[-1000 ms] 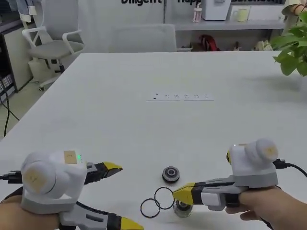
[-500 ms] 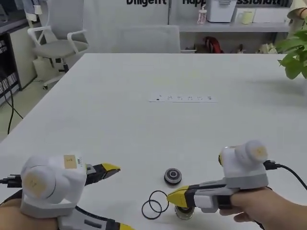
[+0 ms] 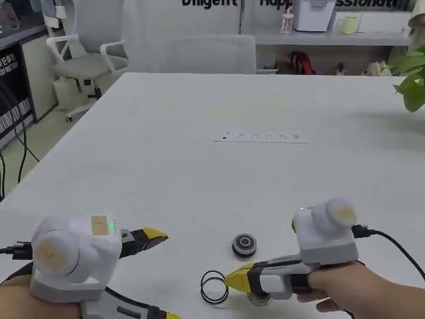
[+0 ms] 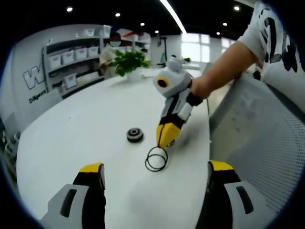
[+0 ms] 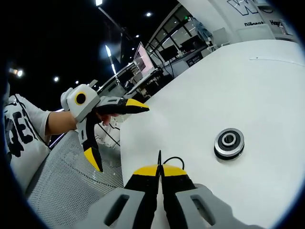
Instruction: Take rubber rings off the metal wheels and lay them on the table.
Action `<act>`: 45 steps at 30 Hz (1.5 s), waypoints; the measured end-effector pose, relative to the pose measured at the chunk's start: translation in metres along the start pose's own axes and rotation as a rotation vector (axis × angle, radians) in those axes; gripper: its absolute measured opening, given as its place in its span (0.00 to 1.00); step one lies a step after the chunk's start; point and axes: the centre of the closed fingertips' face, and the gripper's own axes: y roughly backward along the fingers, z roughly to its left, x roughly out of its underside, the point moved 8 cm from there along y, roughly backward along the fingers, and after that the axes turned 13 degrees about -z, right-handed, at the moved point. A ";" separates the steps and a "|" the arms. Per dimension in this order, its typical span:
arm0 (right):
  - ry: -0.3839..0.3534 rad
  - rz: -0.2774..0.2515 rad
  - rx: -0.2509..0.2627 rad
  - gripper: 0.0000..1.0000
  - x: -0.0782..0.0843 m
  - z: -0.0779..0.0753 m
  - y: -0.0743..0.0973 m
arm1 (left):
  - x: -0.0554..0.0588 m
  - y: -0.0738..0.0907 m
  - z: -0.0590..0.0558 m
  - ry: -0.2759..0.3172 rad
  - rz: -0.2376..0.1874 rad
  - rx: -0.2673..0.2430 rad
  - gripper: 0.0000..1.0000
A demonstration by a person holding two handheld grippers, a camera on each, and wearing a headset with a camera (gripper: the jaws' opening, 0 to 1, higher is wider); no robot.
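Low at the left of the head view, the left gripper [image 3: 163,274] hangs over the near edge of the white table [image 3: 199,166]. Its yellow-tipped jaws are spread wide with nothing between them, and they point rightward at the work. Just past them, two thin black rubber rings [image 3: 214,288] lie flat and overlapping on the table, already off a wheel.

Touching the rings' right edge is the tip of the right gripper [image 3: 234,279], its jaws pressed together. In the right gripper view a thin black strand rises from the seam, so they may be nipping one ring's edge, though that is too fine to tell. Under this gripper's body shows what looks like a bare silver metal wheel [image 3: 259,299], mostly hidden.

Beyond the closed tip and slightly to its right lies a small round metal wheel with a black rubber band [image 3: 244,244] on its rim, flat on the table with its axle upright. This wheel sits near the right gripper's tip, a little right of its line, and well apart from the left gripper, so the right one is nearer. I judge it must open and swing slightly rightward to reach the rim.
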 end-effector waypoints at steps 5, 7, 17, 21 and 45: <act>0.003 0.020 0.016 0.00 0.003 -0.003 -0.002 | 0.003 0.001 0.000 0.007 0.007 0.001 0.90; 0.002 0.021 0.023 0.00 0.004 -0.004 -0.002 | 0.002 0.001 0.000 0.008 0.008 0.002 0.90; 0.021 0.021 0.048 0.00 0.005 -0.007 -0.003 | 0.004 -0.001 -0.002 0.013 0.017 0.006 0.90; 0.030 0.018 0.056 0.00 0.004 -0.008 -0.002 | 0.005 -0.001 -0.002 0.017 0.021 0.010 0.89; 0.096 -0.040 0.086 0.12 -0.013 -0.010 0.012 | 0.004 -0.004 0.004 0.013 0.046 0.013 0.85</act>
